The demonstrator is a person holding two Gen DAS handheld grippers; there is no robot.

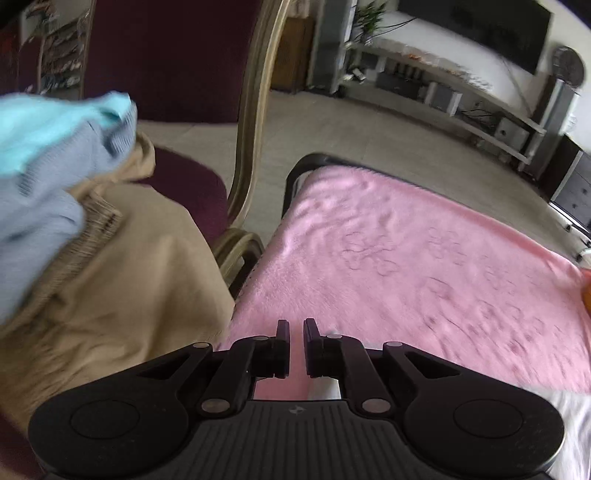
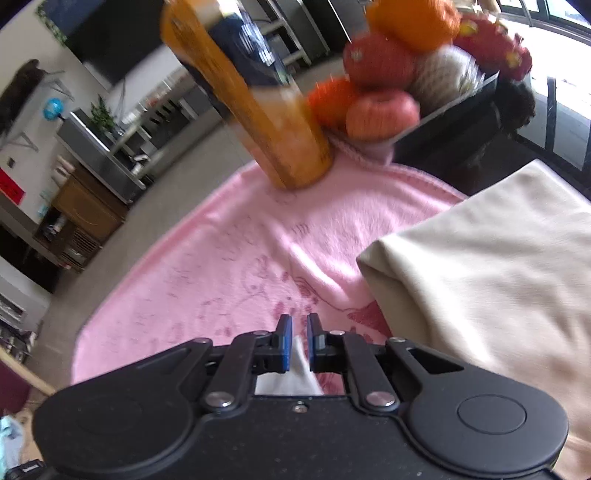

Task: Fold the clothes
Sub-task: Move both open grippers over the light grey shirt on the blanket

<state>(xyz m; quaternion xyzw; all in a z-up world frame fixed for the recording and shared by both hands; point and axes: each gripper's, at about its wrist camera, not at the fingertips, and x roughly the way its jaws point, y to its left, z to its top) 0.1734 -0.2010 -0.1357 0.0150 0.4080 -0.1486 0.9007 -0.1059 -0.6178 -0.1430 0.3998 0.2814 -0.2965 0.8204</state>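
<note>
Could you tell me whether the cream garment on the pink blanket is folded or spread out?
Folded: the cream garment shows a doubled, rounded edge and a neat corner on the pink blanket.

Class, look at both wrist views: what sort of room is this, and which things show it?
Probably a home living room: a wall-mounted television over a long low shelf unit, a cushioned chair piled with clothes, and a fruit bowl.

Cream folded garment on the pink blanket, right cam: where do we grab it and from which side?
Take the cream garment at its near-left corner, where the folded edge rolls over and stands thick off the pink blanket. Come in from the left, over bare blanket, low and roughly level, so one finger can slip under the fold. Its far side sits near the fruit tray, so that approach looks tighter.
</note>
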